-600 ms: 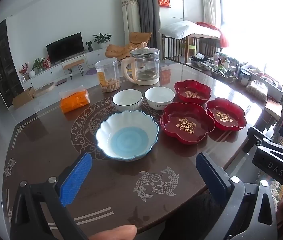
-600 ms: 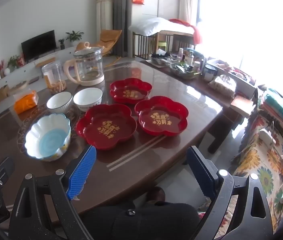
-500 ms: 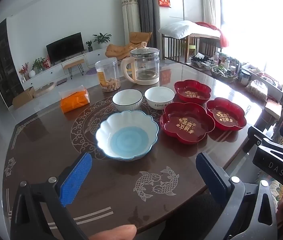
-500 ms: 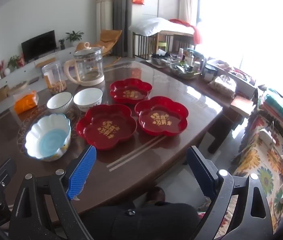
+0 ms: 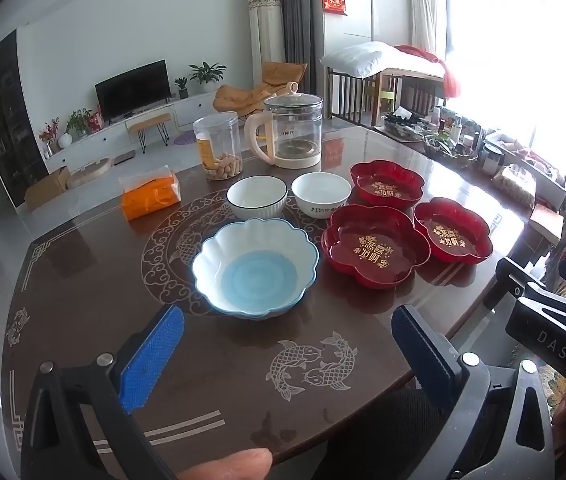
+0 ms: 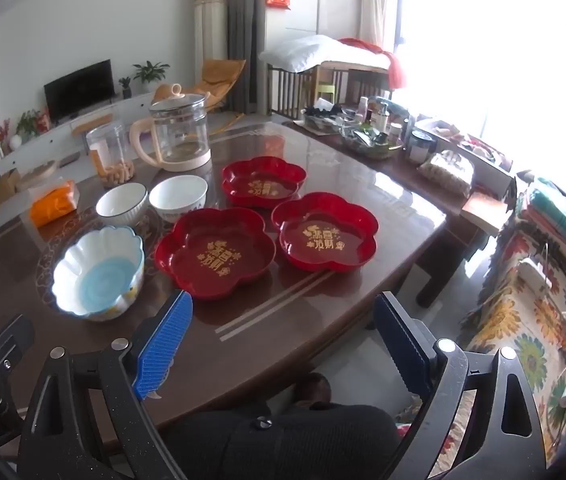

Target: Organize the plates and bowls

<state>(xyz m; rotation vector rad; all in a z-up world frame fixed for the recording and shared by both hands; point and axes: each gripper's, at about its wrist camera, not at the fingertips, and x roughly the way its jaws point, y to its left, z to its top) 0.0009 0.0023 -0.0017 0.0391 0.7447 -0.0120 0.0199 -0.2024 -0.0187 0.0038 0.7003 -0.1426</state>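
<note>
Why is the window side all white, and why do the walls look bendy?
Left wrist view: the window is blown out by daylight, the fisheye lens curves the walls, and the table mirrors the room. Right wrist view: the same glare whitens the window, the tabletop shines, and the corners go dark and round.

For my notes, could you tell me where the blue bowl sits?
Left wrist view, centre: the blue bowl sits left of the nearest red plate.
</note>
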